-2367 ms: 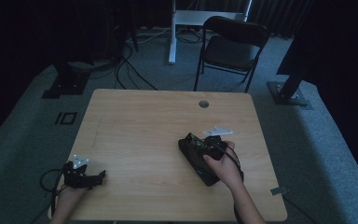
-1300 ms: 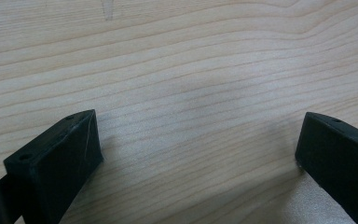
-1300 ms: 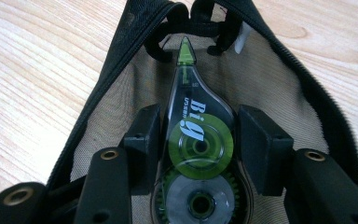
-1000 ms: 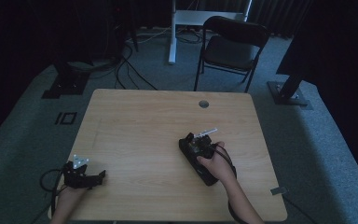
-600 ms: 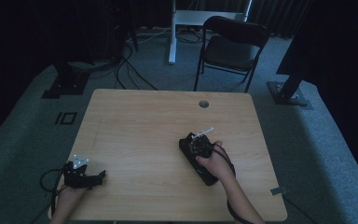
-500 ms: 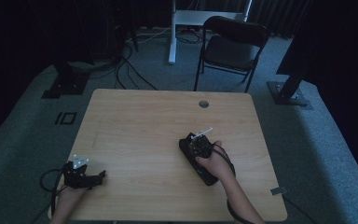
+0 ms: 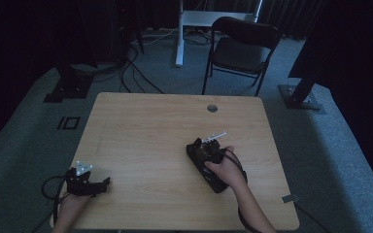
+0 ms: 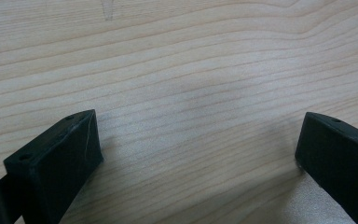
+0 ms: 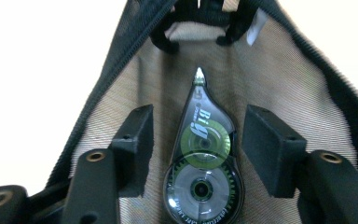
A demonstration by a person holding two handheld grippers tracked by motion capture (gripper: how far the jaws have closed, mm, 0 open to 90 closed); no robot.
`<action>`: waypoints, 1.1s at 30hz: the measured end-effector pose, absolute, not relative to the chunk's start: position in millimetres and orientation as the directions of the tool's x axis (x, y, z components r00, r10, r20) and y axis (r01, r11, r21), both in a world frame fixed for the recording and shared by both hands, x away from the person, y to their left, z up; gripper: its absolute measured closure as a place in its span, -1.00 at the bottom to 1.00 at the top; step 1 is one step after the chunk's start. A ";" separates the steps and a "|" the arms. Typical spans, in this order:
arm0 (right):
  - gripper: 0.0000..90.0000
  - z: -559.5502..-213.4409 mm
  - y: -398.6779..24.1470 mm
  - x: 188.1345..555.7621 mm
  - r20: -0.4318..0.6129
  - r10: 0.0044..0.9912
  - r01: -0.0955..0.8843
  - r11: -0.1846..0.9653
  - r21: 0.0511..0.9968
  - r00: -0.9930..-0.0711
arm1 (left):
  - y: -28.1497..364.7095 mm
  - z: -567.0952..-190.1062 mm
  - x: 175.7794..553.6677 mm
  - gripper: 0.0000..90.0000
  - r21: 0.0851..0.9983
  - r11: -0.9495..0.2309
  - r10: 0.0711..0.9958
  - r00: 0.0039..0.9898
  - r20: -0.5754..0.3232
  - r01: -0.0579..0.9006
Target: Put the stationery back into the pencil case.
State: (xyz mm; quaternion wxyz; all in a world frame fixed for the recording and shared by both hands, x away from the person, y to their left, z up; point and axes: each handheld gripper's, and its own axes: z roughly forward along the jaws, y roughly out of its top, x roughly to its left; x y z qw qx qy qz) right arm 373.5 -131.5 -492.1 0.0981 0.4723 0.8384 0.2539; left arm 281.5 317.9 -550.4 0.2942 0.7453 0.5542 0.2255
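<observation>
Opening jaws of the right gripper (image 9: 196, 144) had released one correction-tape dispenser (image 9: 202, 168) inside one mesh pouch (image 9: 279, 60); the left gripper (image 8: 198, 154) gaped over bare table (image 8: 191, 60).

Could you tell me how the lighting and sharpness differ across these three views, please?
High view: dim, murky, dark surroundings around the table. Left gripper view: evenly lit wood grain, soft shadows beside the jaws. Right gripper view: background blown out white, yet the correction tape on the mesh pouch stays sharp.

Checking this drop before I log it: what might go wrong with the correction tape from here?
The right tool has just been opening, its pads clear of the correction tape, which lies inside the mesh pouch. Pulling back carelessly might snag the mesh or drag the tape back out through the open zipper edge.
</observation>
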 end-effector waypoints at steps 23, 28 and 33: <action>-0.32 -456.3 -168.2 342.8 0.155 0.803 0.597 0.283 0.751 -0.576 | 317.9 -550.4 281.5 -1.00 0.688 -0.212 0.959 0.284 0.010 0.693; -0.36 -452.5 -179.2 337.2 0.137 0.814 0.567 0.262 0.781 -0.564 | 317.9 -550.4 281.5 -1.00 0.688 -0.212 0.959 0.284 0.010 0.693; -0.41 -452.7 -191.6 335.5 0.149 0.823 0.547 0.218 0.809 -0.548 | 317.9 -550.4 281.5 -1.00 0.688 -0.213 0.959 0.284 0.010 0.693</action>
